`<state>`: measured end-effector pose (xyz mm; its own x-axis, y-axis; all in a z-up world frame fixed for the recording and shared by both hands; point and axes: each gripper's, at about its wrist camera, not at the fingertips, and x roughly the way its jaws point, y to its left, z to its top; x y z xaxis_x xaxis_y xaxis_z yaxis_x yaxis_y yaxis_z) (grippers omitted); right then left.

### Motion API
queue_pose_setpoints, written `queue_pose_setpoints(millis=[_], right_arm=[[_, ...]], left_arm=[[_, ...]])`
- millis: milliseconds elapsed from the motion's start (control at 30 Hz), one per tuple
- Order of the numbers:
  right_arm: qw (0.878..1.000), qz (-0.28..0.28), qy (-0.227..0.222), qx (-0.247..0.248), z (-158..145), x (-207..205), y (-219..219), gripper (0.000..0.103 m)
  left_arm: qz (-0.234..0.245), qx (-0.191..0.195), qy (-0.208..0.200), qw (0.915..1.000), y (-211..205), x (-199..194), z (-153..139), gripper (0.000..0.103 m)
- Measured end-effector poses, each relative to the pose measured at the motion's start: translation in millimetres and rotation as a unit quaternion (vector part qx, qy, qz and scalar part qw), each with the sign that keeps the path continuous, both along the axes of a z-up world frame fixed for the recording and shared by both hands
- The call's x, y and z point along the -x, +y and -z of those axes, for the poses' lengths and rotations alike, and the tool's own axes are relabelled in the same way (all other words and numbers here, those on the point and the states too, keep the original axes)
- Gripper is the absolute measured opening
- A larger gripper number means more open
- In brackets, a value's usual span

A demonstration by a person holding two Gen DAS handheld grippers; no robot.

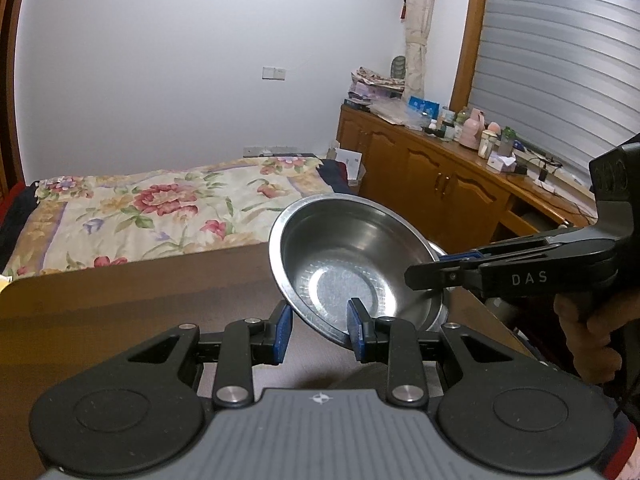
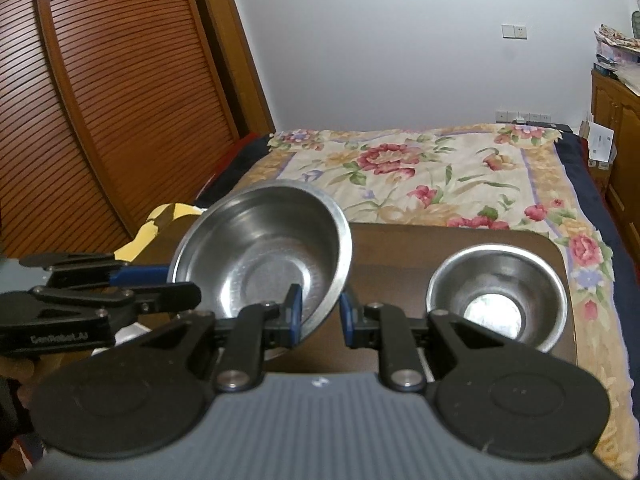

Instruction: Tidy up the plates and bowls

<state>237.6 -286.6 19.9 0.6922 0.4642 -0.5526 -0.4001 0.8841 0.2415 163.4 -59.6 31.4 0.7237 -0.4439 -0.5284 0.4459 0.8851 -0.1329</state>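
A large steel bowl (image 1: 344,256) (image 2: 260,248) hangs tilted above the brown table (image 1: 120,312) (image 2: 400,248). Both grippers hold it by the rim. My left gripper (image 1: 320,330) is shut on the near rim, one blue pad inside the bowl and one outside. In the right wrist view it (image 2: 160,280) reaches in from the left. My right gripper (image 2: 320,314) is shut on the opposite rim, and in the left wrist view it (image 1: 436,268) comes in from the right. A smaller steel bowl (image 2: 496,276) stands upright on the table's right side; part of it (image 1: 440,308) shows behind the large bowl.
A bed with a floral cover (image 2: 440,172) (image 1: 160,208) lies just beyond the table's far edge. A wooden cabinet (image 1: 432,176) with clutter on top runs along the right. A louvred wooden door (image 2: 100,100) stands at the left. A person's hand (image 1: 588,328) grips the right tool's handle.
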Motion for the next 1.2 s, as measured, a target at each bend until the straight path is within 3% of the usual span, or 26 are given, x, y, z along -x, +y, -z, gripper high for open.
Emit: queue_pose_setpoints(millis=[633,1200], right_arm=[[1.0,-0.009,0.013,-0.008,26.3,70.2,1.6,0.022],[1.0,-0.009,0.016,0.004,47.0,97.6,4.5,0.022]], left_arm=[[0.013,0.008,0.017,0.9997,5.9,70.7,35.7,0.032],[0.019,-0.008,0.033,0.9992,3.6,80.9,55.8,0.032]])
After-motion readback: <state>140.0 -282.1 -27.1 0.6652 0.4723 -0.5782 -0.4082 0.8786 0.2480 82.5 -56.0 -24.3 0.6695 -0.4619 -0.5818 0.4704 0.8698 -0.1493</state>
